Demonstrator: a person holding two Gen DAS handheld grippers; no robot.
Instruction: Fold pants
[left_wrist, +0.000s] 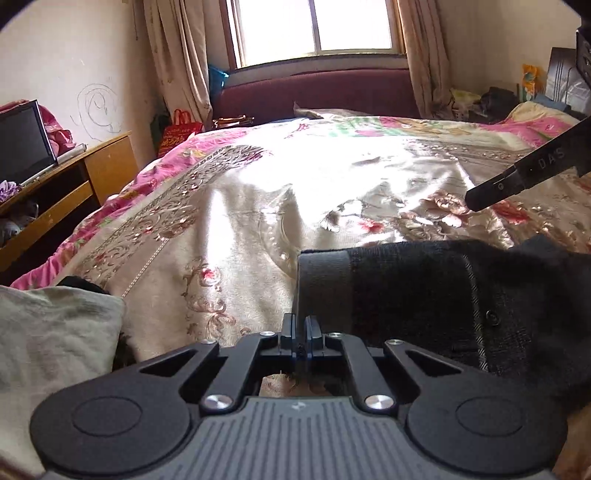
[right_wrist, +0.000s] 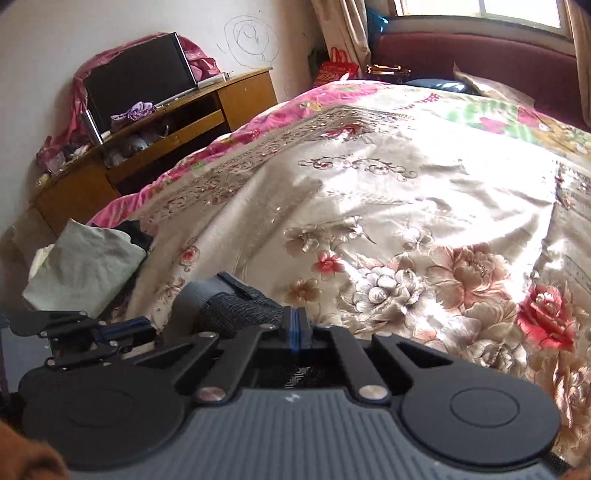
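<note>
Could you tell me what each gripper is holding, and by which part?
Both pinch the dark pants: left gripper at the waistband edge, right gripper on dark fabric; which part is unclear.

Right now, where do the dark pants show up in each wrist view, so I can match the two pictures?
Left wrist: the dark pants fill the lower right, waistband edge pinched in the left gripper.
Right wrist: only a bunched part at lower centre-left, clamped in the right gripper.
Shared landmark: the wooden TV stand at left.

Black pants (left_wrist: 424, 295) with a grey waistband lining, cream satin bedspread (left_wrist: 240, 221) with pink, red and gold flowers, pink border, maroon headboard (left_wrist: 314, 92), beige curtains (left_wrist: 177, 55), orange-brown wooden cabinet (left_wrist: 103, 166), pale grey-white cloth (left_wrist: 55, 332) lower left
</note>
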